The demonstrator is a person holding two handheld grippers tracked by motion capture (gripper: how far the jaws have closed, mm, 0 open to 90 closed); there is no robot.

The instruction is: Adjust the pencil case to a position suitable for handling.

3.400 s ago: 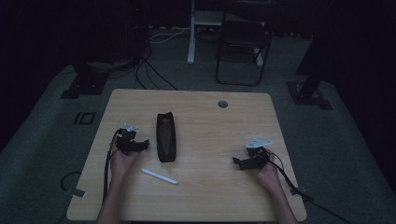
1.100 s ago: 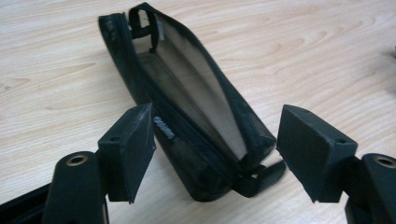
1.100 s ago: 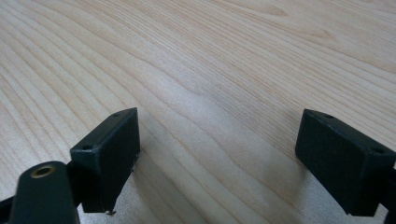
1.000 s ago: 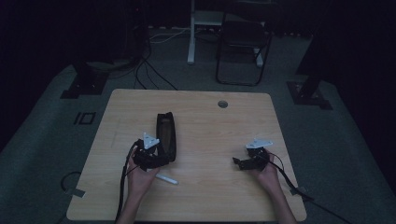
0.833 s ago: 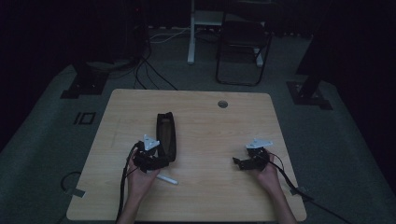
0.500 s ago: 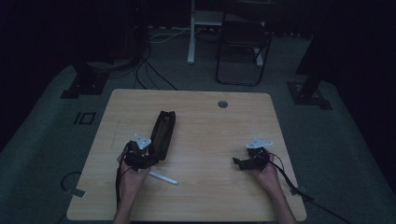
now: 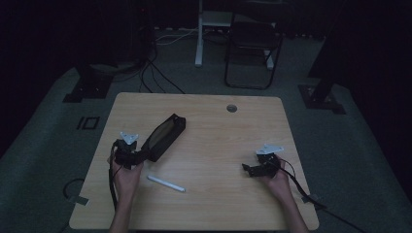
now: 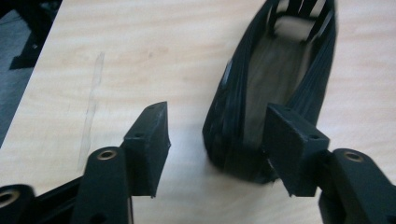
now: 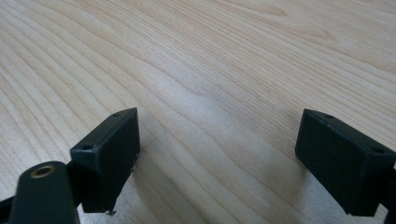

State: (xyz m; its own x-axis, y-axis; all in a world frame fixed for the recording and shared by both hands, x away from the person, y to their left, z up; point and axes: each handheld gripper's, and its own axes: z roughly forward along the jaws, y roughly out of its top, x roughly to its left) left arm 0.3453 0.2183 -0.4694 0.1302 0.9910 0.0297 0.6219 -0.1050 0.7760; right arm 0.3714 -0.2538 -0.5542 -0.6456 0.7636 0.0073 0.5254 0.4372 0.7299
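A black open-topped pouch (image 7: 164,137) lies slantwise on the wooden table (image 7: 218,131), its far end turned to the right. In the left gripper view the pouch (image 8: 275,79) has its near end between the jaws of my left gripper (image 8: 222,130). The right jaw sits against the pouch's wall, while the left jaw stands apart from it over bare wood. These jaws have just been closing. In the high view my left gripper (image 7: 140,155) is at the pouch's near end. A white pen (image 7: 166,183) lies just right of that hand. My right gripper (image 7: 247,170) rests open on the table, nothing between its jaws (image 9: 224,140).
A round cable hole (image 7: 231,108) sits near the table's far edge. Behind the table stand a dark chair (image 7: 252,43) and a white post (image 7: 198,34), with cables on the floor. Black stand feet lie at both far sides.
My left hand has moved left, and the pouch's near end went with it, so the pouch now lies slanted instead of straight. The right hand has kept still.
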